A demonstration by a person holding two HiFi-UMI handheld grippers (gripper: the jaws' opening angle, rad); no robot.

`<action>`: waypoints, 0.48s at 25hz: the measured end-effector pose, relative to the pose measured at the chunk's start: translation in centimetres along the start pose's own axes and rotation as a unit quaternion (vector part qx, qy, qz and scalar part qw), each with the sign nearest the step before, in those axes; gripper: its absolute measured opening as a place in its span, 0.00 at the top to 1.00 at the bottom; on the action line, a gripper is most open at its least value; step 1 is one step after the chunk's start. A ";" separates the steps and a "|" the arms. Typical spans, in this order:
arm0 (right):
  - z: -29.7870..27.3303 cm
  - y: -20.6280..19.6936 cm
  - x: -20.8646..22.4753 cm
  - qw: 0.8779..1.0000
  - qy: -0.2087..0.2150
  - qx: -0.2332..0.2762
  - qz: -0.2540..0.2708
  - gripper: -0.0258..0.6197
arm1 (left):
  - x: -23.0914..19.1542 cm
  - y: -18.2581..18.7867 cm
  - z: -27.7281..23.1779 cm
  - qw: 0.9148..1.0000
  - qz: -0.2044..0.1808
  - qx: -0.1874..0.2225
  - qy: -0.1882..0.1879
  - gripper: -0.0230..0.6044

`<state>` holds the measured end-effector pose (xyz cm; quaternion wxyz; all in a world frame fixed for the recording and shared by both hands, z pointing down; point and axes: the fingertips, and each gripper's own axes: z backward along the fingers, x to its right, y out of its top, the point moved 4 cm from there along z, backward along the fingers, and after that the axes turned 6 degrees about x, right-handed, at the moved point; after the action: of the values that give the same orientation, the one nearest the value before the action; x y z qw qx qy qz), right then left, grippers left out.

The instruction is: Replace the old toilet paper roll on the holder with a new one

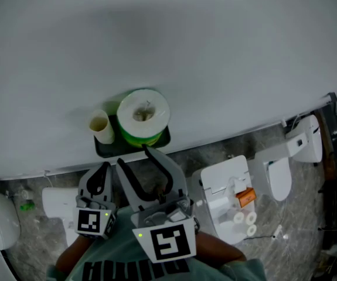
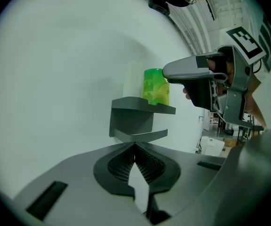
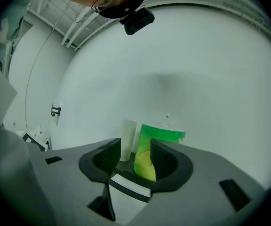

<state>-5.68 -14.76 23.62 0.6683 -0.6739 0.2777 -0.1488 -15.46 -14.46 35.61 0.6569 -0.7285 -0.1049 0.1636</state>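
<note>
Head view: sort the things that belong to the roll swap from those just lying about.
Job: green-wrapped white toilet paper roll, empty cream cardboard tube, dark wall holder shelf.
Lying about: white boxy unit with orange part, two small white rolls, white oval fixture.

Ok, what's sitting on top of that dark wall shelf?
A green-wrapped paper roll and an empty cardboard tube stand upright side by side on the shelf. The shelf floor beneath them is covered.
</note>
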 end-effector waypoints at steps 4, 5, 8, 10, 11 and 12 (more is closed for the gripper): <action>0.6 -0.2 1.2 1.000 -0.006 0.013 -0.027 0.68 | 1.2 -0.1 -0.3 1.000 -0.003 -0.015 -0.007 0.96; 0.8 -0.4 1.5 1.000 -0.002 0.010 -0.028 0.61 | 1.5 -0.1 -0.3 1.000 -0.004 -0.014 -0.007 0.96; 1.0 -0.7 2.2 0.999 0.006 0.008 -0.036 0.56 | 2.1 -0.1 -0.5 1.000 -0.013 -0.028 -0.006 0.96; 0.9 -0.6 2.9 0.998 0.001 0.024 -0.050 0.54 | 2.5 -0.3 -0.4 0.999 -0.020 -0.048 -0.004 0.96; 0.9 -0.4 3.3 0.998 -0.002 0.035 -0.059 0.53 | 2.7 -0.3 -0.5 0.998 -0.023 -0.053 -0.004 0.96; 0.8 -0.3 3.7 0.997 -0.004 0.042 -0.064 0.53 | 2.9 -0.2 -0.6 0.999 -0.024 -0.046 -0.004 0.96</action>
<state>-2.22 -16.19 23.25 0.6864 -0.6618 0.2253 -0.2002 -12.54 -13.90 35.56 0.6260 -0.7545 -0.1327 0.1454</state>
